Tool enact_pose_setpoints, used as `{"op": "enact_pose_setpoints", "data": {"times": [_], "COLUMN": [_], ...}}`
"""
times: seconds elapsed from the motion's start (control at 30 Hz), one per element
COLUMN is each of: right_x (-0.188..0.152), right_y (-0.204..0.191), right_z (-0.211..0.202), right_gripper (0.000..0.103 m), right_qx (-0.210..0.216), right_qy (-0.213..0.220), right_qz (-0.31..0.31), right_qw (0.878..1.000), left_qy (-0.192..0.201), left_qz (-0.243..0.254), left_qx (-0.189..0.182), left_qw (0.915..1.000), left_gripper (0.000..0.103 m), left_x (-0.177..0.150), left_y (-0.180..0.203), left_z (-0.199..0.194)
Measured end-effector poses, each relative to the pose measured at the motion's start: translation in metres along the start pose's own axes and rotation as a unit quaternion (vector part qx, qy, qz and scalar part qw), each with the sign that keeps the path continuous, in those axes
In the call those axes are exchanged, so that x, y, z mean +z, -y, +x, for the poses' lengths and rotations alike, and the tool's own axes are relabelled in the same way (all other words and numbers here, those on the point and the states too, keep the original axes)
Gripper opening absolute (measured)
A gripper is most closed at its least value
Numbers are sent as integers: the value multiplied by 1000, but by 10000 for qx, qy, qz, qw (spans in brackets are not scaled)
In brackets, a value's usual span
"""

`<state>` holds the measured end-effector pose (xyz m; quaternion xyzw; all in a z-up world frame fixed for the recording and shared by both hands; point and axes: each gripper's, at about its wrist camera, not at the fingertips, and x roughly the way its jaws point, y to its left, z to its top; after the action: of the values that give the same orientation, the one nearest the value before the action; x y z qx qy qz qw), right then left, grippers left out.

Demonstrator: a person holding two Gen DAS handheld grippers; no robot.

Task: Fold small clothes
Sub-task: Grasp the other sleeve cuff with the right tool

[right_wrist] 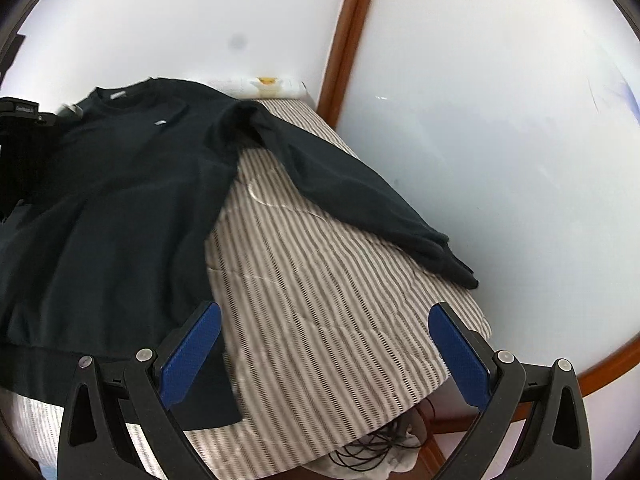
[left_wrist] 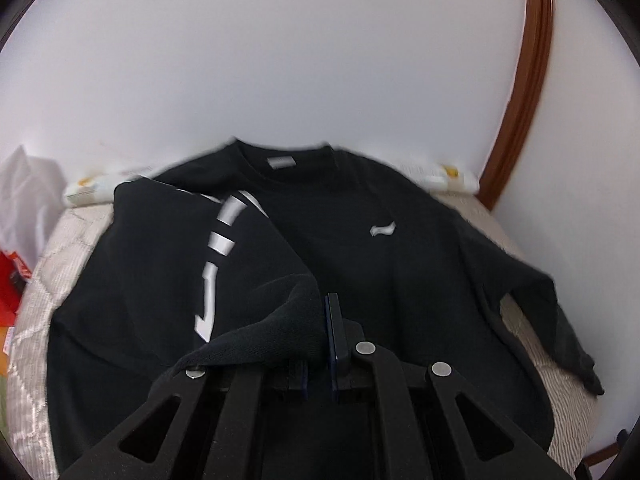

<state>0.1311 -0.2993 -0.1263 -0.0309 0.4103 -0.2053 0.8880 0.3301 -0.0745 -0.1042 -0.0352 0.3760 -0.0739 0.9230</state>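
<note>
A black sweatshirt lies front up on a striped quilted cover, its collar at the far end. My left gripper is shut on the ribbed cuff of one sleeve. That sleeve, with white printed marks, is drawn across the sweatshirt's left half. The other sleeve lies stretched out to the right towards the cover's edge. My right gripper stands open above the bare cover, between the sweatshirt's body and that outstretched sleeve. Nothing is between its blue pads.
White walls with brown wooden trim close in behind and to the right. A pale bundle with yellow print lies at the far end. A white bag and something red sit at the left. Dark cables hang under the cover's near corner.
</note>
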Motion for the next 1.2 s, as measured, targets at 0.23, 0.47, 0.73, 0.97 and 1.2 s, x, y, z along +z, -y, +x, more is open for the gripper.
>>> {"op": "enact_pose_setpoints", "data": {"times": [0.23, 0.47, 0.73, 0.97, 1.2], "right_x": [19, 54, 75, 70, 69], "right_y": [-29, -103, -223, -313, -373], "right_z": [7, -15, -43, -13, 27], "right_gripper": [102, 102, 102, 102, 62], "right_qx": [234, 813, 2006, 2773, 2452], "right_qy": [116, 603, 1034, 663, 214], "right_qz": [-242, -847, -1662, -2148, -2509], "right_qw": [9994, 9912, 9599, 9341, 9362], "left_qy": [-355, -176, -40, -874, -803], "left_qz": [36, -200, -704, -959, -804], "left_qx": [-572, -1147, -57, 533, 580], "left_qw": [9977, 9930, 9975, 9901, 9918], "left_gripper": [62, 69, 78, 78, 78], "left_x": [-5, -10, -49, -132, -162], "left_y": [7, -48, -169, -233, -223], "left_z": [9, -46, -99, -92, -85]}}
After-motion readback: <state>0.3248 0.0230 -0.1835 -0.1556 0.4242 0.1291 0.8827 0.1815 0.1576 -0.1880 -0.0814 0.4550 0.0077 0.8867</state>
